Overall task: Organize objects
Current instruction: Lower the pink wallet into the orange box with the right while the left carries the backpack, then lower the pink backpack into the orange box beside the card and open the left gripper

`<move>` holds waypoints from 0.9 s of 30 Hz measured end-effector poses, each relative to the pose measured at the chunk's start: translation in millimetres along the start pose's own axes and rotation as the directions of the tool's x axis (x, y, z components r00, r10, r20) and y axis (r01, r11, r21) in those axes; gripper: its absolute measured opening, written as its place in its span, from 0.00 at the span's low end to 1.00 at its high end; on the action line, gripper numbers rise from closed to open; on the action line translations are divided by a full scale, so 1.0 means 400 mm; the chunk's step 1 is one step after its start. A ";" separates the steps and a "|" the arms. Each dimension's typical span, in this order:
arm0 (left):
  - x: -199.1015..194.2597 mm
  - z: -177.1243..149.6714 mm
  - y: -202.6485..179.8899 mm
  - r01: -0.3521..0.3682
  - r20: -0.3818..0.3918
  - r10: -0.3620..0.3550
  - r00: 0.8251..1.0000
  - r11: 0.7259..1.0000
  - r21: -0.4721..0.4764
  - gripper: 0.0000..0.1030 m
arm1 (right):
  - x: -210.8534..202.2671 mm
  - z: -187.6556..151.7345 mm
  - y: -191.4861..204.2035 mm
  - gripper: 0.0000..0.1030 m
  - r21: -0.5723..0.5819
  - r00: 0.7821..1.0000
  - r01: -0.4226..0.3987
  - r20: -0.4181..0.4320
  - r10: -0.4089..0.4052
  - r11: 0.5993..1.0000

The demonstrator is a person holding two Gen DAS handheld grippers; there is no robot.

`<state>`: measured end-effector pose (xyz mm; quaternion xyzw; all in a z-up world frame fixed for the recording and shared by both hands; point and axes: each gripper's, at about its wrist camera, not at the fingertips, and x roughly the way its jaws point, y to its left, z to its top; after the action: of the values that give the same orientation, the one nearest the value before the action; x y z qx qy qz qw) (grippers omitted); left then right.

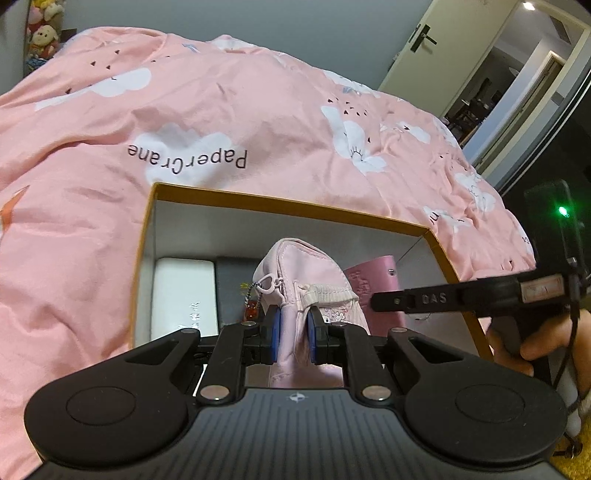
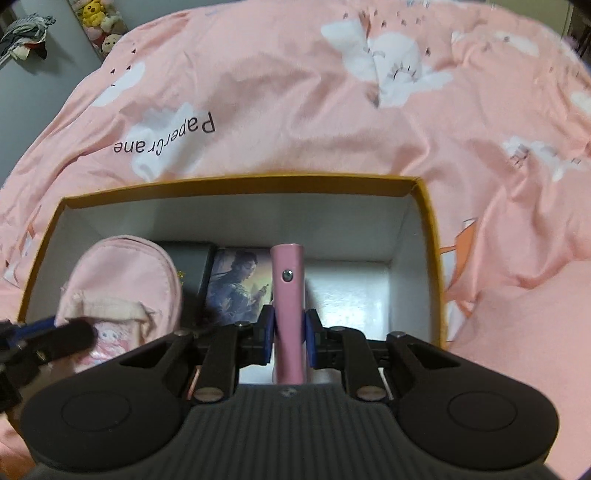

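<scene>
An open box with a yellow rim (image 1: pixel 288 207) (image 2: pixel 236 181) sits on a pink bedspread. My left gripper (image 1: pixel 293 334) is shut on a pale pink pouch (image 1: pixel 299 273) and holds it upright inside the box; the pouch also shows in the right wrist view (image 2: pixel 122 273). My right gripper (image 2: pixel 288 338) is shut on a pink leather case (image 2: pixel 288 295) with a snap button, held edge-on over the box; the case also shows in the left wrist view (image 1: pixel 373 284). The right gripper's arm (image 1: pixel 461 295) reaches in from the right.
In the box lie a white case (image 1: pixel 183 295), a dark box (image 1: pixel 234 284) (image 2: pixel 188 266) and a picture card of a woman (image 2: pixel 240 284). The box's right floor (image 2: pixel 351 295) is bare. Plush toys (image 1: pixel 42 33) stand far left; a door (image 1: pixel 443 40) is at the right.
</scene>
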<state>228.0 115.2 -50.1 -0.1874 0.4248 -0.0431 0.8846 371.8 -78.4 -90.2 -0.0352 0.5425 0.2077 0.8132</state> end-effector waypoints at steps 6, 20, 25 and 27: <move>0.022 0.004 -0.007 0.022 -0.018 -0.022 1.000 1.000 0.003 0.16 | 0.015 0.025 0.008 0.21 -0.075 0.998 0.065 -0.013 -0.067 0.995; 0.035 0.004 -0.019 0.038 -0.030 -0.038 0.999 0.999 0.005 0.16 | -0.041 0.004 0.000 0.23 -0.314 0.983 0.181 0.054 -0.173 0.932; 0.058 0.009 -0.044 0.066 -0.032 -0.067 0.997 0.997 -0.040 0.16 | -0.129 -0.034 -0.037 0.24 -0.231 0.984 0.140 0.144 -0.108 0.963; 0.075 0.011 -0.071 0.076 -0.038 -0.077 0.996 0.997 -0.029 0.16 | -0.165 -0.054 -0.057 0.24 -0.189 0.979 0.126 0.181 -0.092 0.974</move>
<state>252.9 83.3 -59.2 -0.2149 0.4350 -0.0747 0.8712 340.2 -124.9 -43.5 -0.1283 0.4443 0.2182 0.8594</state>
